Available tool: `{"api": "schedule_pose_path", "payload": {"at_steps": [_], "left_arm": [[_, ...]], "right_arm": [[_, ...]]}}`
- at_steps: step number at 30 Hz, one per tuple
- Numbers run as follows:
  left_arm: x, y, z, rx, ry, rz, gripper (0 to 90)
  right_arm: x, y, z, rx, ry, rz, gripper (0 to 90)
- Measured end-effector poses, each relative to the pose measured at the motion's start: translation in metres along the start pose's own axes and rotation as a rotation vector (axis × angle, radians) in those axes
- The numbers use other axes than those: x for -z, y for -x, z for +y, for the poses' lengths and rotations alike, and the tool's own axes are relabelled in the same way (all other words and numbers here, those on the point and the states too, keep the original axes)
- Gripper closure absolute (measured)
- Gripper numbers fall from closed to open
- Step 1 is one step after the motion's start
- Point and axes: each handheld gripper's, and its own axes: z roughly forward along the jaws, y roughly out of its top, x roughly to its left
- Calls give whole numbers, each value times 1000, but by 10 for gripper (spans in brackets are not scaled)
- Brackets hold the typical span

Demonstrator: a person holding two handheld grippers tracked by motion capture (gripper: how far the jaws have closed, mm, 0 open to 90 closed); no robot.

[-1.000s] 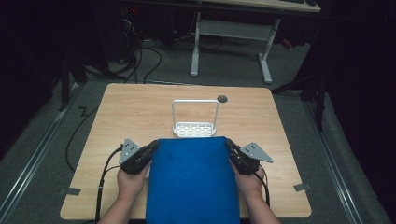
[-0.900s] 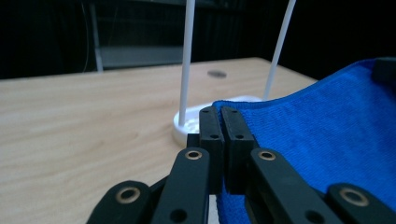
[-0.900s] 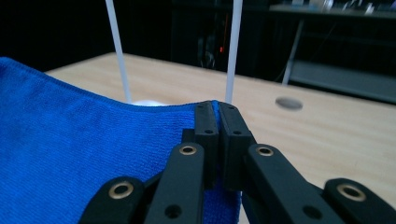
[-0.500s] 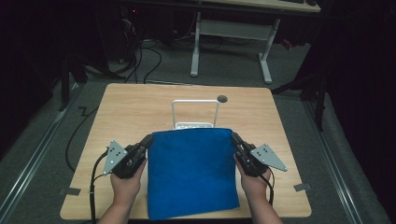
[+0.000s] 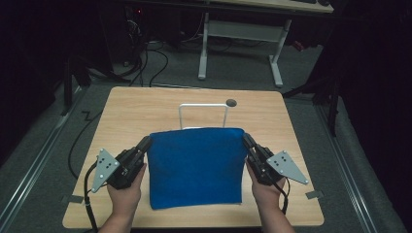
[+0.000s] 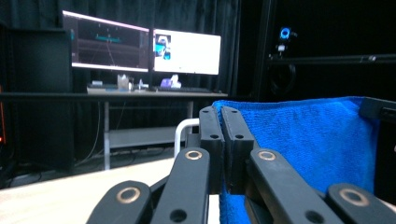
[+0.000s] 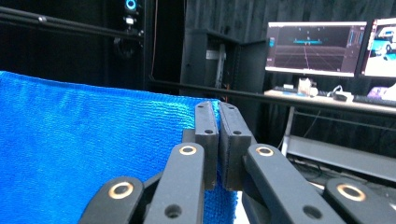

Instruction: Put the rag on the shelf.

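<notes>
A blue towel [image 5: 195, 165] hangs stretched between my two grippers above the near half of the wooden table [image 5: 145, 107]. My left gripper [image 5: 145, 143] is shut on the towel's upper left corner, and in the left gripper view the blue towel [image 6: 317, 140] spreads to the right of the left gripper [image 6: 220, 112]. At the upper right corner my right gripper [image 5: 247, 141] is shut on it too. The right gripper view has the blue towel [image 7: 84, 140] on the left of the right gripper [image 7: 217, 108]. The towel's lower edge lies near the table's front edge.
A white wire rack [image 5: 203, 114] stands on the table just behind the towel, partly hidden by it. A round dark hole [image 5: 231, 103] marks the table's far side. Beyond it stand a desk frame [image 5: 240, 34], cables on the floor, and lit monitors [image 6: 144, 44].
Both grippers have moved apart and toward me, the towel dropping lower and spreading wider. Its top edge now sits lower against the white rack.
</notes>
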Motion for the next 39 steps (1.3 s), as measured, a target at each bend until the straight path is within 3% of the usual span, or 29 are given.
{"api": "schedule_pose_path", "payload": {"at_steps": [8, 18, 31, 39], "left_arm": [[1, 4, 14, -20, 44, -17, 887], [-11, 0, 28, -34, 64, -10, 887], [-29, -3, 46, -50, 36, -21, 887], [-45, -8, 57, -57, 32, -12, 887]], "right_arm": [[-4, -4, 17, 10, 39, 10, 883], [-12, 0, 29, 13, 33, 19, 884], [-16, 9, 48, 18, 62, 5, 884], [-27, 21, 58, 8, 71, 3, 884]]}}
